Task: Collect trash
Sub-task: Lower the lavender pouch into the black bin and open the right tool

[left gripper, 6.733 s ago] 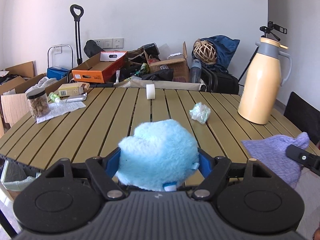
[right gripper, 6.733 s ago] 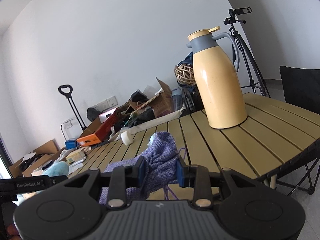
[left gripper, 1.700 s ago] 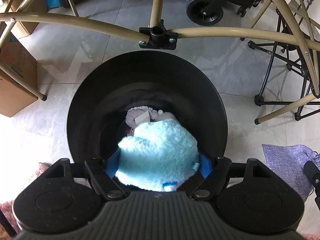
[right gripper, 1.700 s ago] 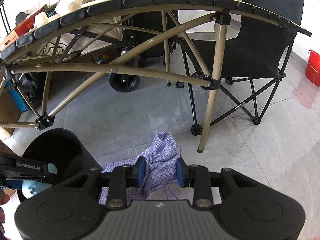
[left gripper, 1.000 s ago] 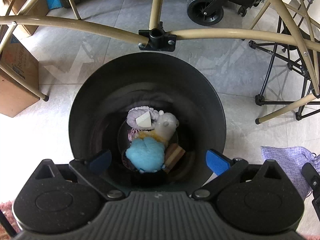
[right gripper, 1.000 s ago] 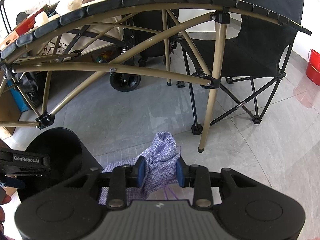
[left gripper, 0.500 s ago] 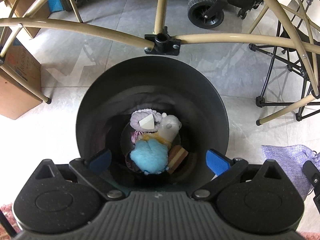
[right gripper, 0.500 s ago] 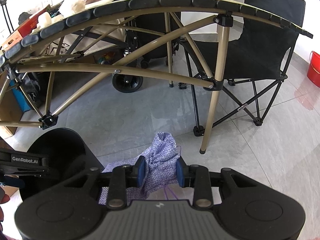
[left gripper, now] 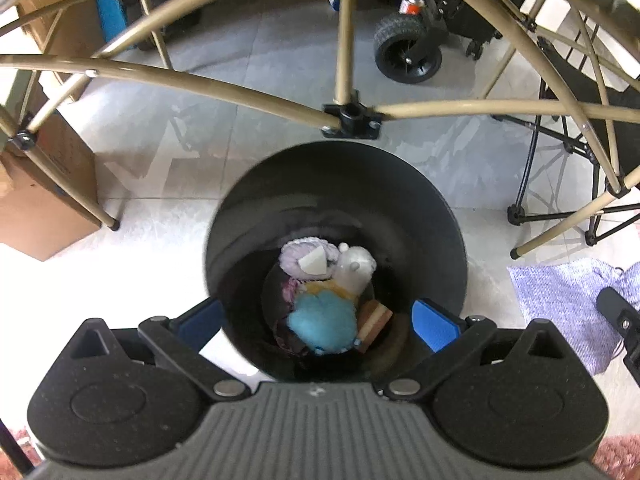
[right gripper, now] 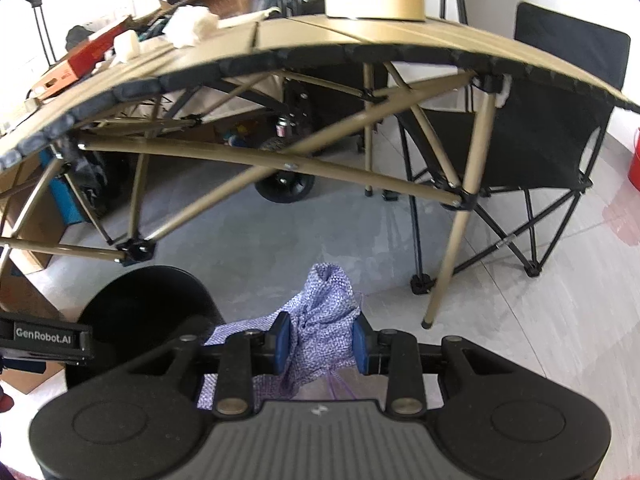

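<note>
A round black trash bin point(left gripper: 444, 216) stands on the floor under the table edge. The fluffy light-blue item point(left gripper: 322, 320) lies at its bottom among other soft items. My left gripper point(left gripper: 316, 316) hangs open and empty above the bin. My right gripper point(right gripper: 318, 340) is shut on a purple knitted cloth point(right gripper: 324, 312) and holds it above the floor, right of the bin point(right gripper: 148, 300). The cloth also shows in the left wrist view point(left gripper: 560, 300).
The table's tan metal frame point(left gripper: 348, 116) arches over the bin. A black folding chair point(right gripper: 560, 128) stands to the right, a cardboard box point(left gripper: 36, 200) to the left. A wheel point(left gripper: 408, 54) and clutter sit under the table. White crumpled trash point(right gripper: 188, 24) lies on the tabletop.
My left gripper opened and dropped the light-blue item into the bin, then drew up and back a little. My right gripper rose too, still holding the purple cloth.
</note>
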